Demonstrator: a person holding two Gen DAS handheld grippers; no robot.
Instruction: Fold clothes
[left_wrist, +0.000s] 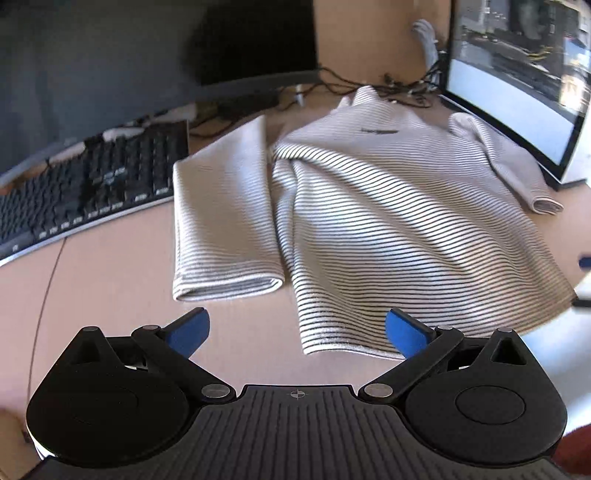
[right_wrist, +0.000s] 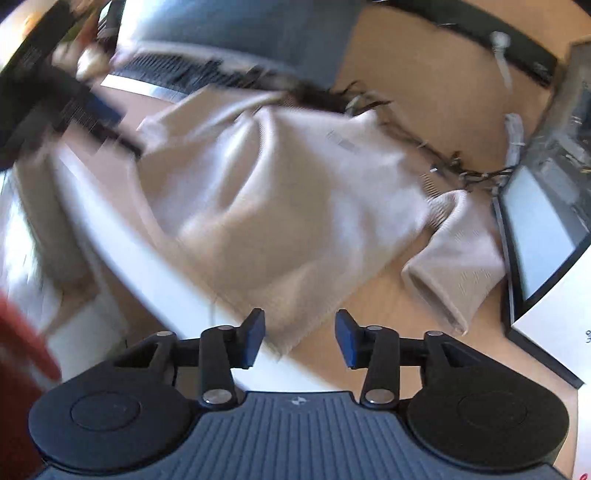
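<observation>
A white shirt with thin dark stripes (left_wrist: 388, 206) lies spread on the wooden desk (left_wrist: 110, 295), collar away from me. One sleeve (left_wrist: 221, 214) lies straight beside the body, the other (left_wrist: 517, 166) trails toward the right monitor. My left gripper (left_wrist: 297, 332) stands open wide just short of the hem, its blue pads (left_wrist: 188, 332) not touching the cloth. The right wrist view is blurred: the shirt (right_wrist: 277, 192) and a sleeve (right_wrist: 454, 266) show. My right gripper (right_wrist: 301, 339) is open over the bottom corner of the shirt, pads apart from the fabric.
A black keyboard (left_wrist: 92, 184) and a dark monitor (left_wrist: 110, 55) stand at the left, a lit monitor (left_wrist: 517, 74) at the right, tangled cables (left_wrist: 399, 85) behind the collar. A red sleeve (right_wrist: 18, 369) shows at the lower left. The left gripper's dark body (right_wrist: 55, 107) appears blurred at upper left.
</observation>
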